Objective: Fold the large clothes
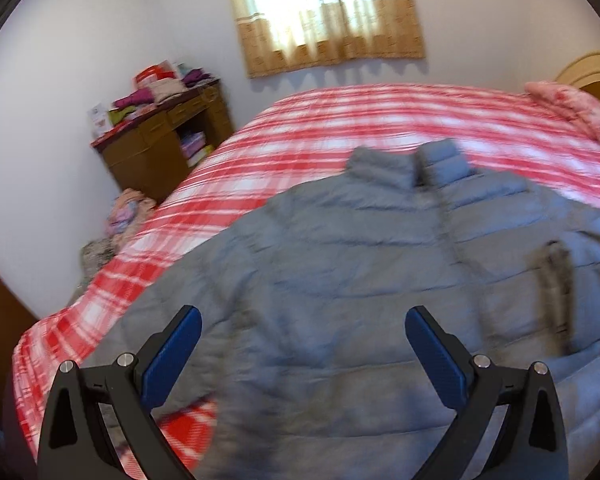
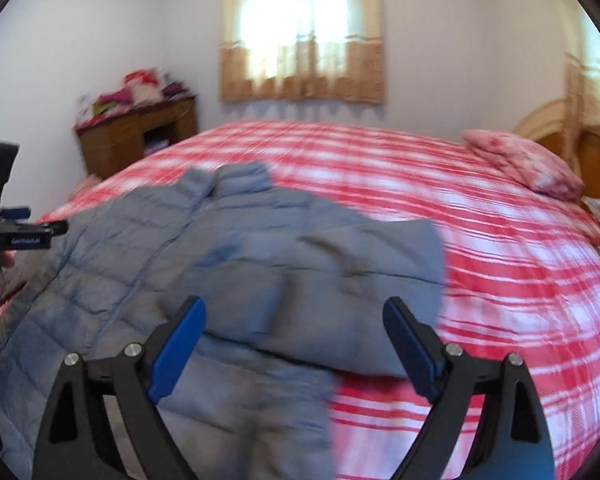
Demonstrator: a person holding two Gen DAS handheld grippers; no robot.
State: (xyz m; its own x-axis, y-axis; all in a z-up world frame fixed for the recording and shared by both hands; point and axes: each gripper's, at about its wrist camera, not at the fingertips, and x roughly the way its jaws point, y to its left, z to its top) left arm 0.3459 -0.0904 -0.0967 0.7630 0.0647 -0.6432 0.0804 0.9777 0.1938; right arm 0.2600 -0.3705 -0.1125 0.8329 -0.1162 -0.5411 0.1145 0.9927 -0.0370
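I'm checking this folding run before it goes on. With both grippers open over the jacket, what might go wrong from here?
1. The jacket is puffy and quilted; the open right gripper may pinch only the top layer, so the sleeve already folded across could slide back.
2. The jacket's near edge lies by the bed's edge below the left gripper; a pull that way might drag it off.
3. Both views are blurred, so aim may be off.

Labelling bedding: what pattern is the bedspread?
Red-and-white plaid bedspread, clearest in the right wrist view.

Grey quilted jacket [image 1: 340, 280] on red-and-white plaid bedspread [image 1: 340, 120] (pink pillow [image 2: 524, 164] beyond).
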